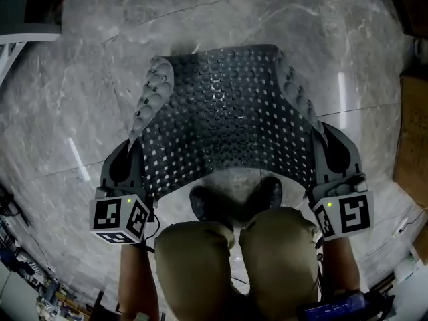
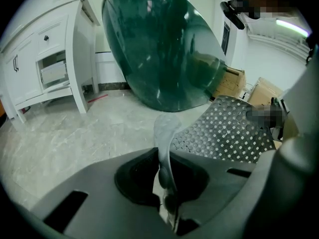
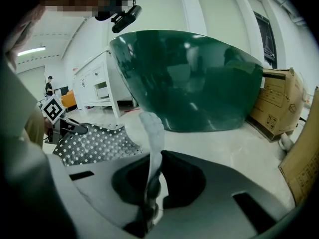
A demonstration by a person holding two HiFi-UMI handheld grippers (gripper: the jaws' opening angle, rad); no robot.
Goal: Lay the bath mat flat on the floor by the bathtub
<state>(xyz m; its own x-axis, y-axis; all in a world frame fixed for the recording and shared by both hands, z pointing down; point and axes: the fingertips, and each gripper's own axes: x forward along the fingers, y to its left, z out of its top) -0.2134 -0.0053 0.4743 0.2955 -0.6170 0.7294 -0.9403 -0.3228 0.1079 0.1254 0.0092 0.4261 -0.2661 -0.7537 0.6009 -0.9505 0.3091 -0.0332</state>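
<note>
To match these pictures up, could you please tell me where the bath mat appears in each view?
Head view: bath mat at centre, held between left gripper and right gripper.
Left gripper view: bath mat right of centre, its pale edge clamped in the jaws.
Right gripper view: bath mat lower left, edge likewise clamped.
Shared landmark: the grey marble floor.

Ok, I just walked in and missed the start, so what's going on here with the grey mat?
A person standing on the marble floor holds a perforated grey bath mat between two handheld grippers. The left gripper is clamped on the mat's left edge and the right gripper on its right edge. The mat sags between them over the person's shoes, not yet flat on the floor. The dark green bathtub stands just ahead.
</note>
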